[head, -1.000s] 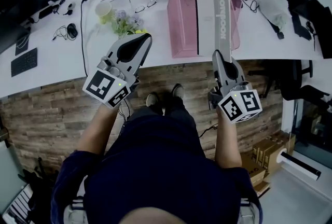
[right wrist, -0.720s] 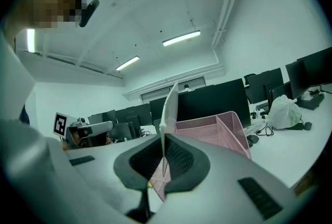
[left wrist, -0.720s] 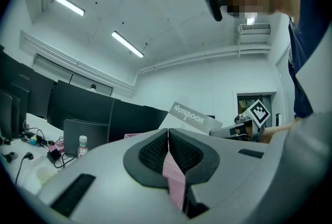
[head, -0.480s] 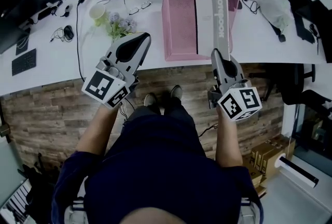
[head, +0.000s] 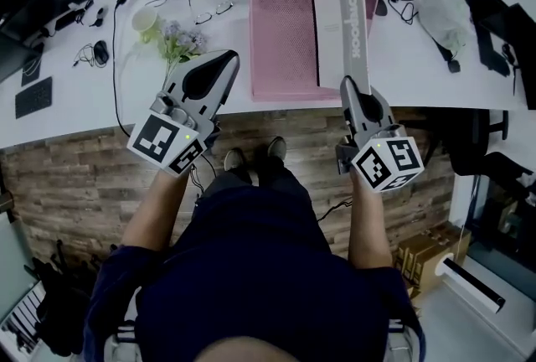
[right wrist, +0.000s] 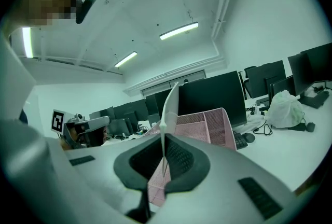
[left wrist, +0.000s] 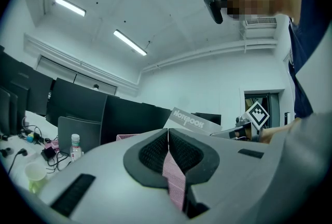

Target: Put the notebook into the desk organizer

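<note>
Currently, itemised by view.

Head view: I log a white desk [head: 75, 113] with a pink mesh desk organizer [head: 280, 33] at its near edge. The notebook [head: 331, 25] stands on edge over the organizer's right part, its near end pinched by the right gripper [head: 346, 84]. I cannot tell whether it touches the organizer's floor. The left gripper [head: 223, 60] hangs just left of the organizer, beside a bunch of flowers [head: 180, 40].

Left gripper view: I see its jaws pressed together, with nothing held. Pink mesh shows beyond them.

Right gripper view: I see the jaws clamped narrowly on the notebook's thin edge. A white plastic bag [right wrist: 285, 109] lies far right.
</note>
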{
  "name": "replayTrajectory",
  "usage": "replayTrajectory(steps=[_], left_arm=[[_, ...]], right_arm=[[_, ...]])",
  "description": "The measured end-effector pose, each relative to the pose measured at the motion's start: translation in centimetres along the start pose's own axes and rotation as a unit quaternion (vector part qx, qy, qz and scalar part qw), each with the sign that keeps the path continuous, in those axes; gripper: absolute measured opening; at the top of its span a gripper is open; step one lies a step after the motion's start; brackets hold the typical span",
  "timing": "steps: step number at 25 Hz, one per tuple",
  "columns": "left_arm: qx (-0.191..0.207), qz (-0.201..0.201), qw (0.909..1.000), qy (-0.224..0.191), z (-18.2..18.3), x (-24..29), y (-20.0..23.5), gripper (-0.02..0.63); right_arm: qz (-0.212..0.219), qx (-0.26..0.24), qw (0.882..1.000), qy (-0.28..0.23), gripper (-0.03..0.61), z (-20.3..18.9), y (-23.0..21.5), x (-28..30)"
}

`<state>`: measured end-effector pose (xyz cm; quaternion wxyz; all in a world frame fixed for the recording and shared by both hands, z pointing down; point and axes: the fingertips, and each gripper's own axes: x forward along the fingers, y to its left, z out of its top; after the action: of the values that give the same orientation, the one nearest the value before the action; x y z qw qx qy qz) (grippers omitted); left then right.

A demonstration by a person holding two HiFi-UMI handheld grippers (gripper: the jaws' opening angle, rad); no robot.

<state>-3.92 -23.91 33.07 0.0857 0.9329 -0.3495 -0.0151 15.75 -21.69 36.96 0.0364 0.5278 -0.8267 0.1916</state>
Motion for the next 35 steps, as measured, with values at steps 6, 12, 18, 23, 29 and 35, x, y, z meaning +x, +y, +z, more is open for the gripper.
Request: replayTrajectory(steps=[6, 12, 18, 23, 29, 35], left_arm=[[-0.003, 0.005, 1.0, 0.003, -0.4, 1.4, -0.5, 0.032], [-0.005, 0.006, 1.0, 0.005, -0.7, 2.1, -1.0, 0.032], [-0.007, 0.005, 0.9999, 0.005, -1.0, 2.6, -1.4, 0.032], [-0.009, 0.007, 0.9999, 0.008, -1.4, 2.8, -1.6, 0.032], [-0.008, 0.011, 0.9998, 0.01, -1.3, 3.1, -1.5, 0.032], [-0.01, 0.016, 0.9997, 0.015, -1.8, 3.4, -1.6, 0.032]], right_arm=[[-0.006, 0.007, 1.0, 0.018, 0.011, -0.4, -2.2, -0.1], [-0.013, 0.017, 0.999, 0.037, 0.011, -1.1, -3.6, -0.3], [-0.016, 0.028, 0.999, 0.043, 0.012, -1.4, -4.5, -0.6], [-0.023, 0.03, 0.998, 0.046, 0.019, -1.6, -5.1, -0.5], [-0.028, 0.03, 0.998, 0.047, 0.031, -1.4, -5.7, -0.3], [-0.033, 0.036, 0.998, 0.047, 0.041, -1.6, -6.6, -0.2]])
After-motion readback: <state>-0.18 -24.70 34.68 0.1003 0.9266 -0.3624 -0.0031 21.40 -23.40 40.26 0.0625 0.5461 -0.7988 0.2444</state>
